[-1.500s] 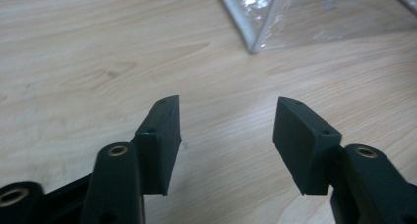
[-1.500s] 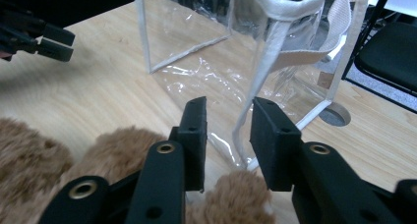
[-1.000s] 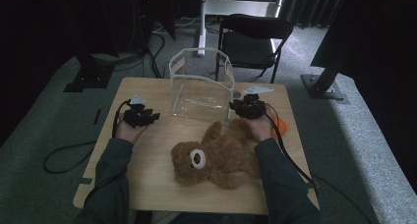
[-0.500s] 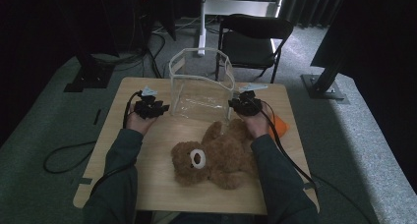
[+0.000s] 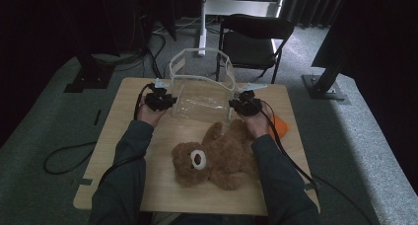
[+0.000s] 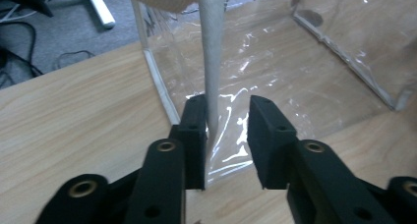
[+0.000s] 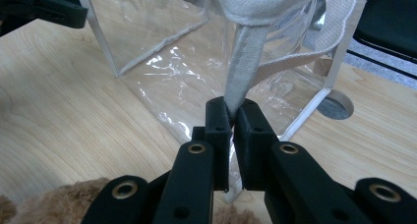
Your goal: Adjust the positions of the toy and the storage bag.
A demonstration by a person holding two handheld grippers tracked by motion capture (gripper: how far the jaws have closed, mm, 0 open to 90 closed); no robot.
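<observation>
Clear bag: right hand-held gripper clamps its rim; left hand-held gripper, jaws closing, straddles opposite rim, unclamped.

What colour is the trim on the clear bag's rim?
White trim on the clear bag, clearest in the right gripper view.

The clear, soft plastic bag is glossy, its creased film throwing white glints, and its edges and rim carry a matt, woven off-white cloth binding. The brown teddy bear at lower centre of the high view is shaggy plush. Under both lies the pale wooden tabletop, smooth with a fine grain and a dull sheen. The left gripper and right gripper have matt black plastic jaws set with small brassy metal eyelets.
</observation>
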